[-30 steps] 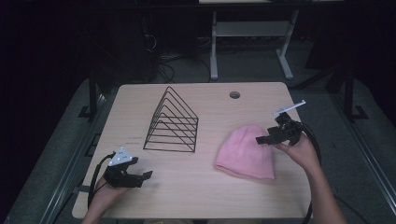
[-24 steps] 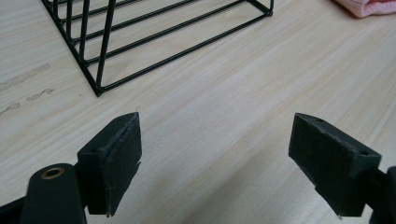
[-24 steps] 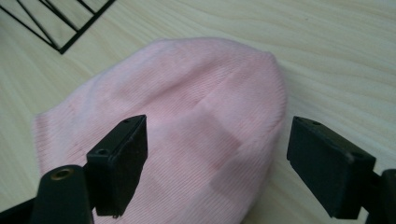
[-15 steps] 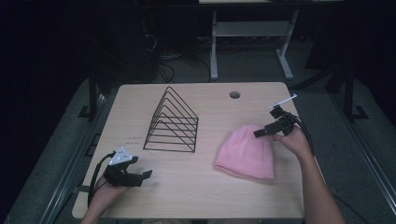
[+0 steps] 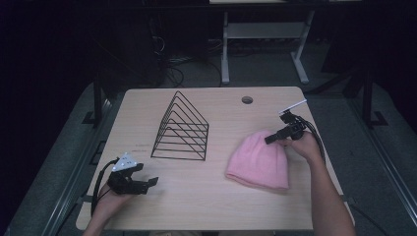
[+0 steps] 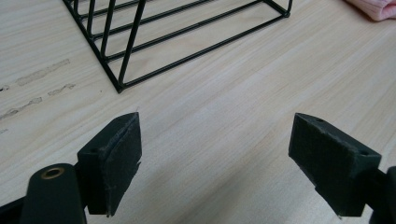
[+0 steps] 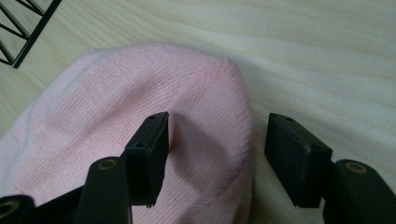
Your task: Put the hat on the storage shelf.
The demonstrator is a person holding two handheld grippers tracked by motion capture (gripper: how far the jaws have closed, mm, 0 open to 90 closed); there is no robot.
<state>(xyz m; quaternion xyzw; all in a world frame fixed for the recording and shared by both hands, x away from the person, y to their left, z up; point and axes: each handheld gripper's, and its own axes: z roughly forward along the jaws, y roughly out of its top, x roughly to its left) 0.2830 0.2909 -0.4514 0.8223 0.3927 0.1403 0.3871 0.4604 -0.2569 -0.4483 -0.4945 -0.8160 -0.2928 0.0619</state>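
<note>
— Beanie [image 5: 259,161], pink and knitted, lying flat on wooden table [image 5: 206,196], right of centre, crown toward far edge, cuff toward person.

— And right gripper [image 5: 269,139]?

— Held in right hand [image 5: 301,146] at crown end of beanie. Jaws spread wide in right gripper view: one pressing into knit at crown [image 7: 187,116] and denting it, other off rim of fabric over bare wood. Straddling edge of hat, nothing clamped.

— Left gripper [image 5: 150,183]?

— Near front-left corner of table, low over wood, in left hand [image 5: 110,199]. Jaws wide apart in left gripper view, bare table between pads [image 6: 119,158]. Holding nothing.

— Anything else on table?

— Black wire rack [image 5: 182,129], triangular in profile, standing left of centre, between two grippers but well apart from left one. Lower rails of rack visible just ahead of left jaws. Corner of pink fabric at top right of left gripper view. Round hole [image 5: 247,100] in tabletop near far edge.

— Rack touching beanie?

— Apart, gap of bare wood between.
</note>
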